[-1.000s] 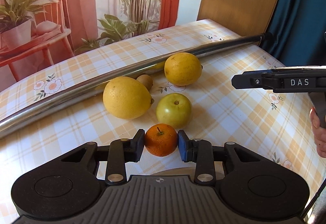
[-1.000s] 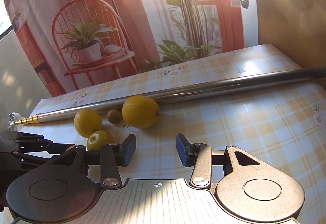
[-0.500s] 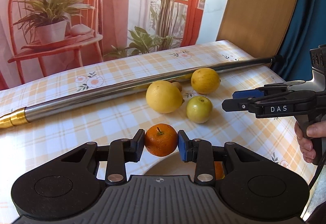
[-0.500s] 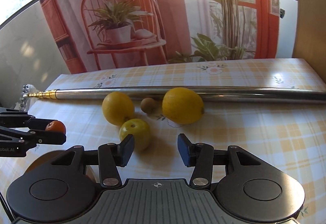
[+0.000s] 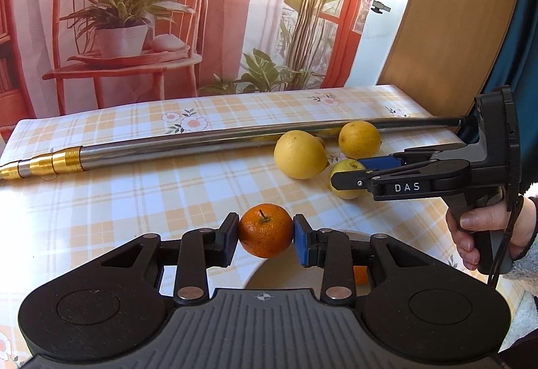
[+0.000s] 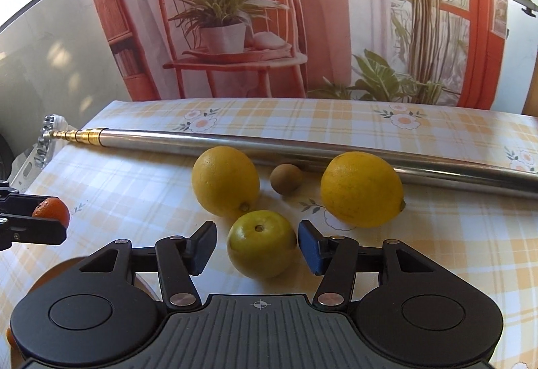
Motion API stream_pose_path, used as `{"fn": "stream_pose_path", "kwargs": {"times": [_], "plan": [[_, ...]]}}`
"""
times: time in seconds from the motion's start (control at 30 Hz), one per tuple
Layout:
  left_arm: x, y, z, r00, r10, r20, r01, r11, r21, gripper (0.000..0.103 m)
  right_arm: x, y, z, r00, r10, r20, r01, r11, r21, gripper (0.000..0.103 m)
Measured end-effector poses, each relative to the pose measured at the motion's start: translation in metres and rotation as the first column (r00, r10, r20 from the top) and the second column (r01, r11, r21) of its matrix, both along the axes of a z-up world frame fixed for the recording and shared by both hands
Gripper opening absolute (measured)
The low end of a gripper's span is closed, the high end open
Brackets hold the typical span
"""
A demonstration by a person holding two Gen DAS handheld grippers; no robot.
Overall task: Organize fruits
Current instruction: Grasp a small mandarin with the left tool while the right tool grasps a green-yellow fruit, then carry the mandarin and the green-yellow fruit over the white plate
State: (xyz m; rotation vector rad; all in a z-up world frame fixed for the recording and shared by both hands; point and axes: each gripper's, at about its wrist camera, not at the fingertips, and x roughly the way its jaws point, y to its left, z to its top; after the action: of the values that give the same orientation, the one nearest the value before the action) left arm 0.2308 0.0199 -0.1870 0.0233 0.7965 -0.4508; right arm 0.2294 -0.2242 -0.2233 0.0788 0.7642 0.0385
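Now bracketing apple (image 6: 261,243) with spread right gripper (image 6: 257,246), left gripper (image 5: 265,239) clamping tangerine (image 5: 265,230); pickup step, closing next.

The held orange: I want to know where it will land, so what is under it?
Under the small orange is a pale round plate holding another orange fruit. The left gripper hides most of both.

Two lemons (image 6: 225,180) (image 6: 361,189), one apple (image 6: 262,243), one kiwi (image 6: 285,178), two tangerines (image 5: 265,230) (image 5: 360,275), one pole (image 6: 269,144).
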Motion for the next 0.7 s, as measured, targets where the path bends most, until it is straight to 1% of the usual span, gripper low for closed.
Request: {"fn": "stream_pose_path", "kwargs": {"times": [0.17, 0.27, 0.3, 0.4, 0.57, 0.7], "plan": [[-0.002, 0.000, -0.003, 1.000, -0.004, -0.011, 0.004, 1.000, -0.012, 0.036, 0.001, 0.003, -0.005, 1.000, -0.010, -0.012, 0.010, 1.000, -0.003, 0.050], [-0.004, -0.002, -0.004, 1.000, -0.011, -0.011, 0.011, 1.000, -0.012, 0.036, 0.000, 0.001, -0.008, 1.000, -0.025, -0.018, 0.025, 1.000, 0.004, 0.044], [-0.005, -0.002, -0.004, 1.000, -0.012, -0.011, 0.012, 1.000, -0.012, 0.036, 0.000, 0.000, -0.009, 0.999, -0.028, -0.021, 0.028, 1.000, 0.009, 0.043], [-0.007, -0.002, -0.004, 1.000, -0.016, -0.011, 0.016, 1.000, -0.011, 0.036, -0.001, -0.002, -0.009, 0.999, -0.038, -0.019, 0.038, 0.999, 0.021, 0.043], [-0.009, 0.000, -0.001, 1.000, -0.015, -0.007, 0.014, 1.000, -0.014, 0.036, -0.008, 0.003, -0.008, 0.999, -0.047, -0.018, 0.047, 0.999, -0.002, 0.043], [-0.012, 0.001, -0.001, 1.000, -0.020, -0.009, 0.020, 1.000, -0.014, 0.036, -0.021, 0.005, -0.005, 0.998, -0.055, -0.002, 0.055, 0.998, 0.028, 0.043]]}}
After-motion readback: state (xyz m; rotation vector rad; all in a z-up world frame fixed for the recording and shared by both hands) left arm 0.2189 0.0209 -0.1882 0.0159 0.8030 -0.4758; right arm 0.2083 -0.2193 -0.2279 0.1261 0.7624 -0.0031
